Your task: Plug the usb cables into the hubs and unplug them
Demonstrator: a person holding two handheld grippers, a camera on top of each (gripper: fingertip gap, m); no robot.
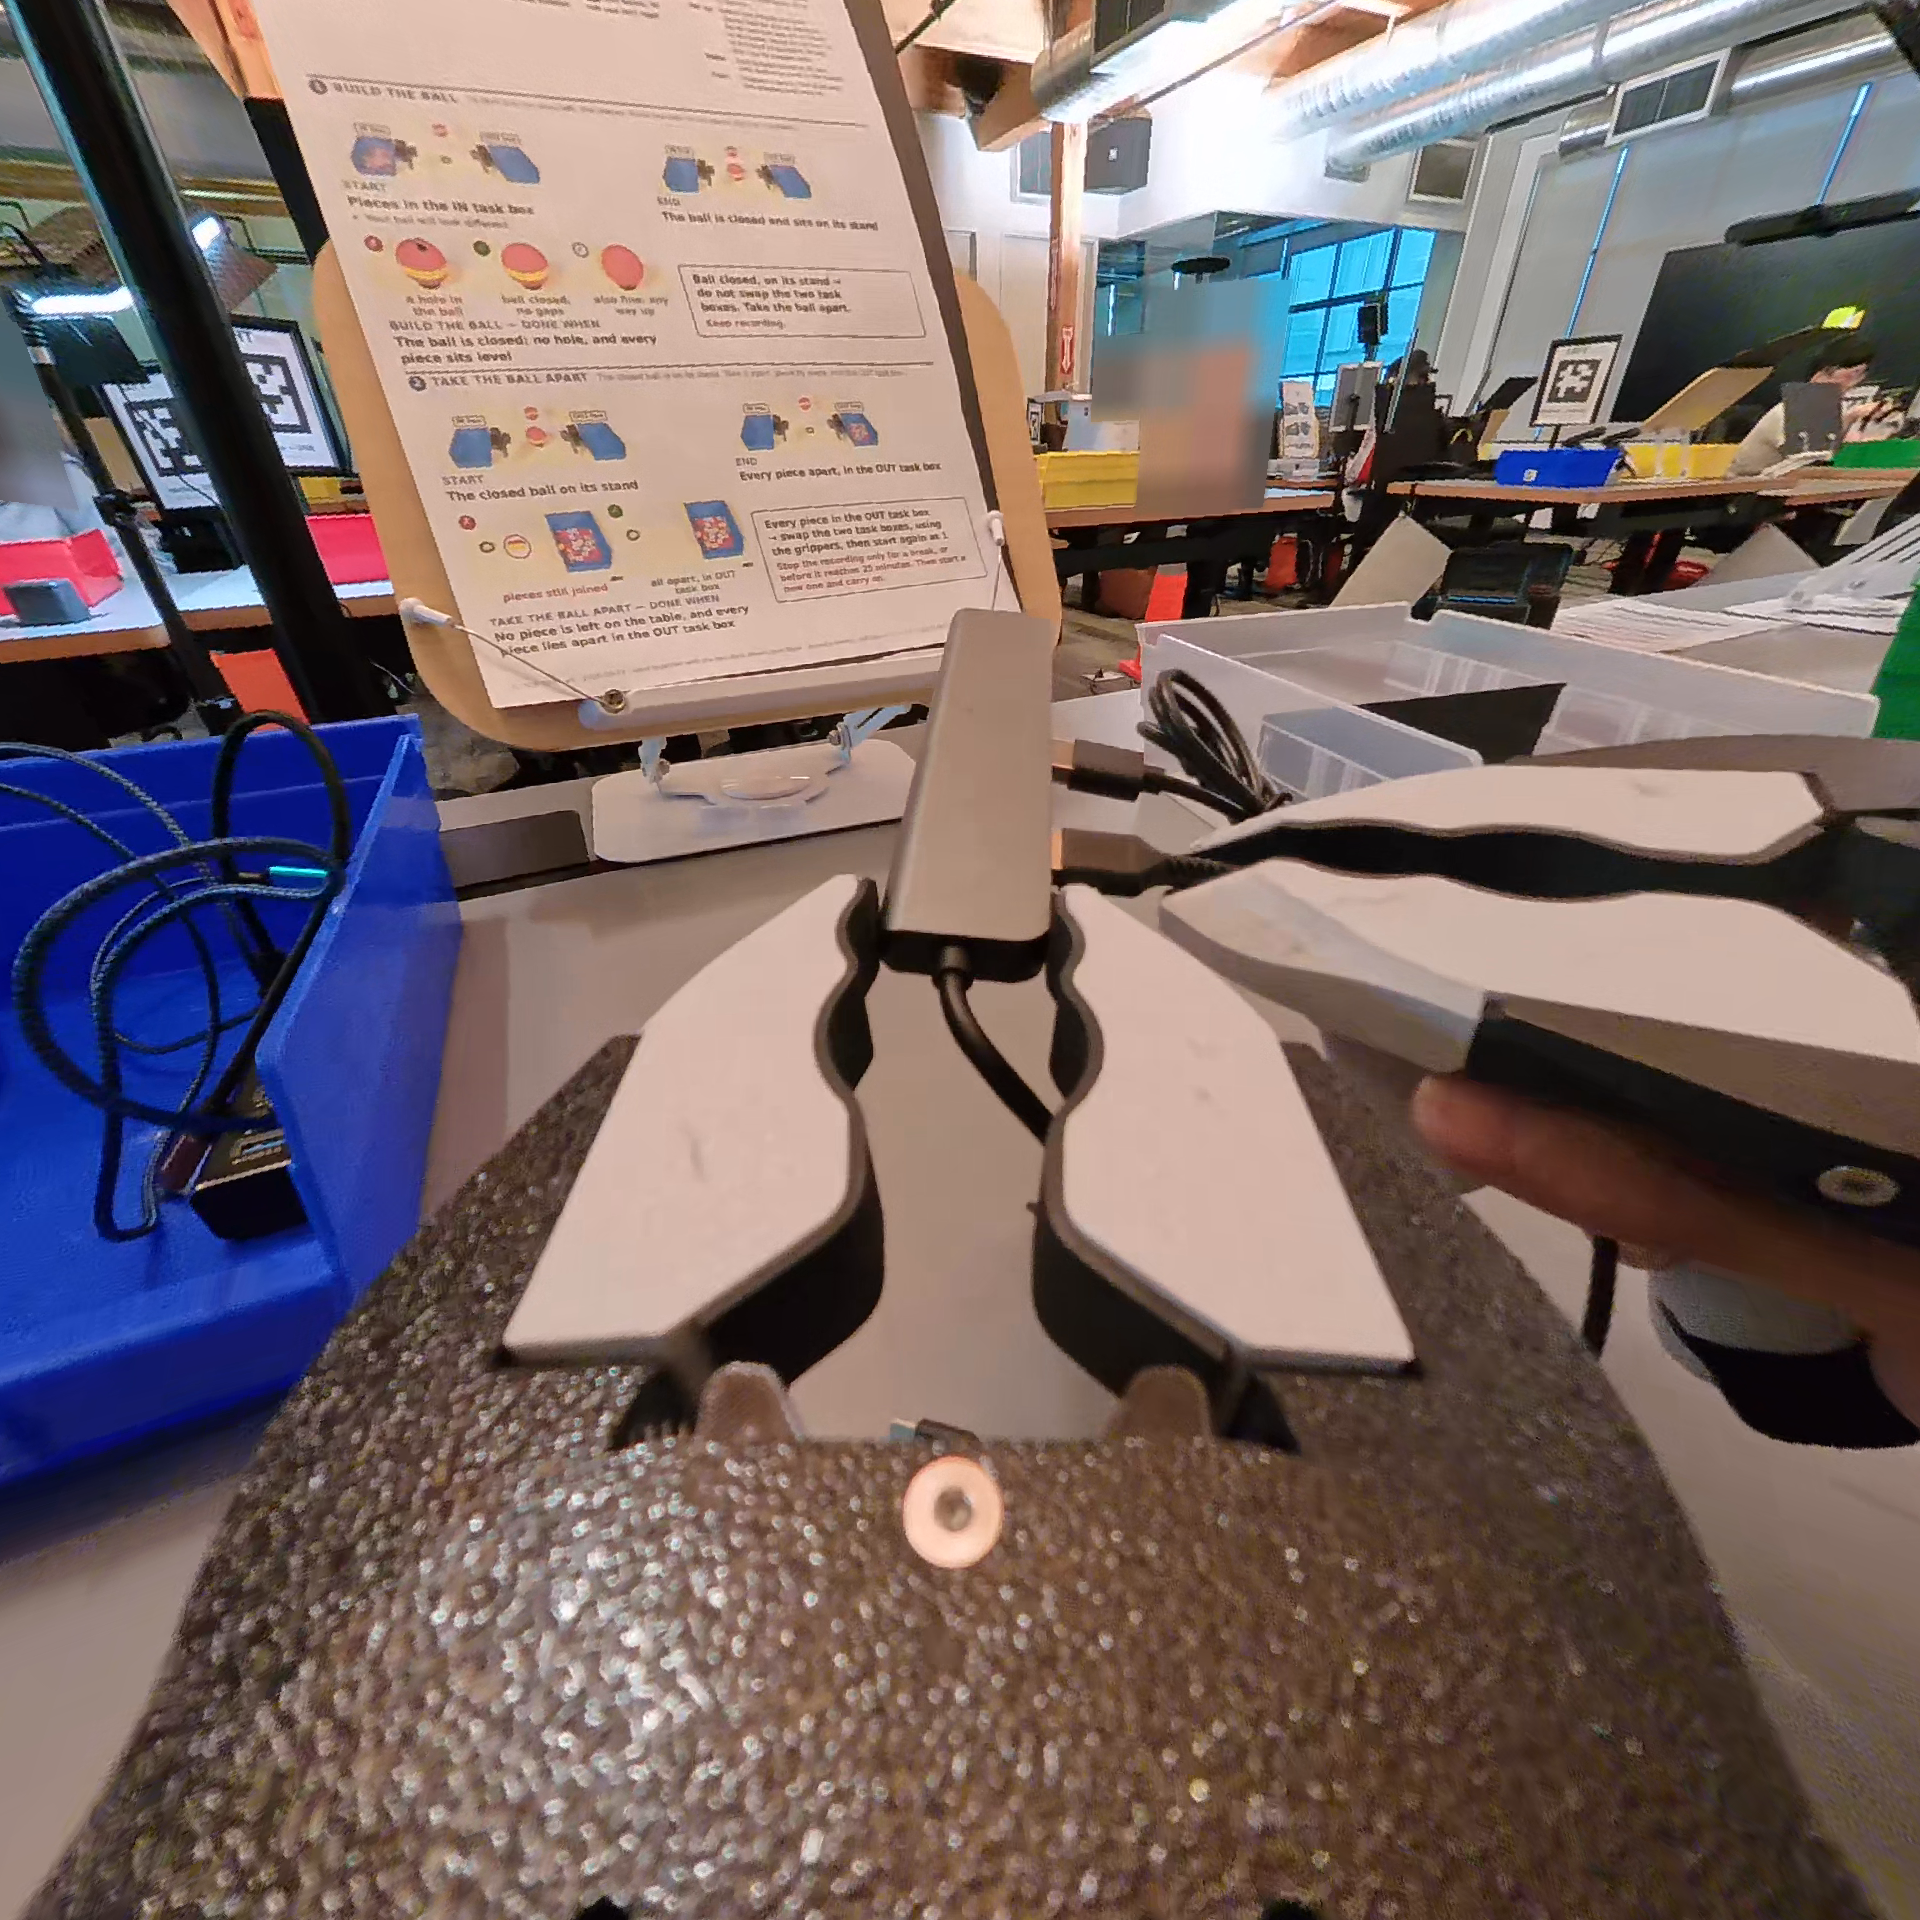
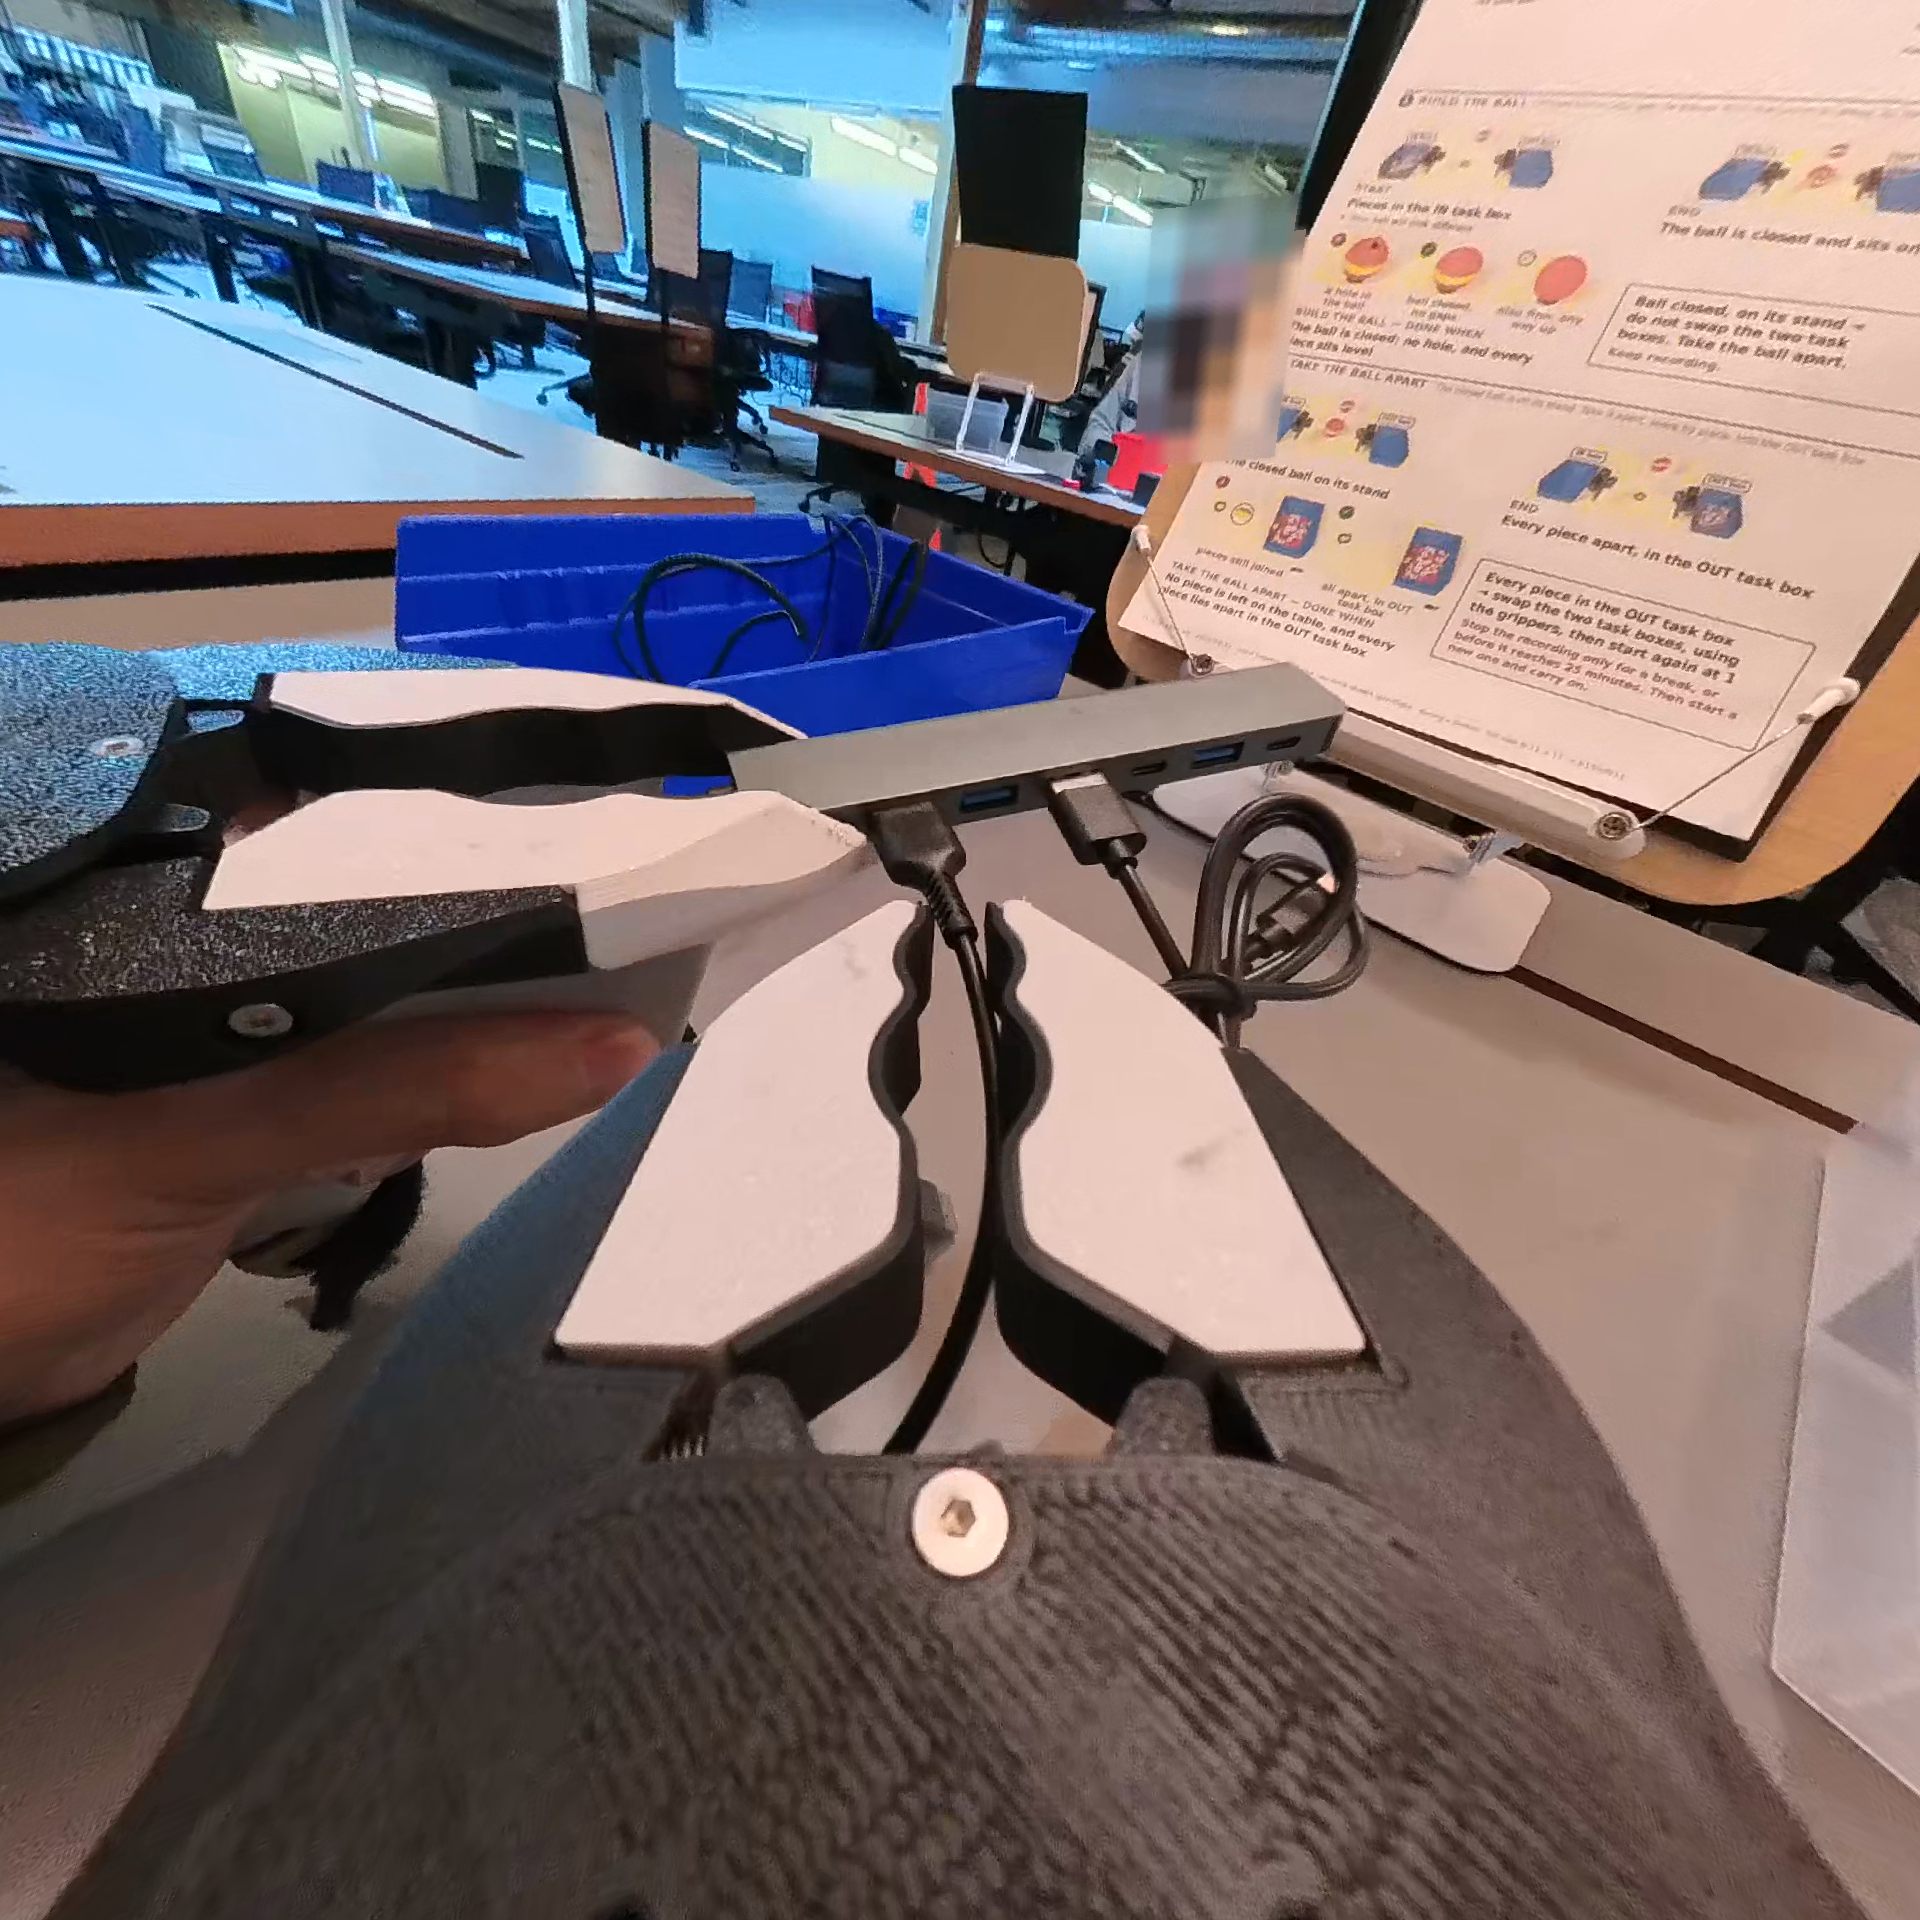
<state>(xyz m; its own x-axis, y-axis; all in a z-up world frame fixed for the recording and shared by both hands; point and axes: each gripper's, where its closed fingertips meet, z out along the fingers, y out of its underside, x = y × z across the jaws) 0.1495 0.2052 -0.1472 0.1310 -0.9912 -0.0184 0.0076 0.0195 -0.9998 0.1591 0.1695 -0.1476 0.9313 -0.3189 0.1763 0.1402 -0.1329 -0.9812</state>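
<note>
A grey USB hub point(image 1: 977, 769) is held above the table, and my left gripper point(image 1: 961, 925) is shut on its near end, where the hub's own black lead comes out. In the right wrist view the hub point(image 2: 1039, 748) lies crosswise with its ports facing me. A black USB cable point(image 2: 971, 997) has its plug point(image 2: 914, 842) in the leftmost port. My right gripper point(image 2: 956, 914) is shut on this cable just behind the plug, and it also shows from the right in the left wrist view point(image 1: 1174, 883). A second plug point(image 2: 1086, 821) sits in a middle port, and its coiled cable point(image 2: 1278, 914) rests on the table.
A blue bin point(image 1: 364, 1039) with several cables and a small black hub point(image 1: 244, 1184) stands at the left. An instruction sheet on a stand point(image 1: 665, 416) rises right behind the hub. A clear plastic tray point(image 1: 1455, 675) is at the right. A person's hands hold both grippers.
</note>
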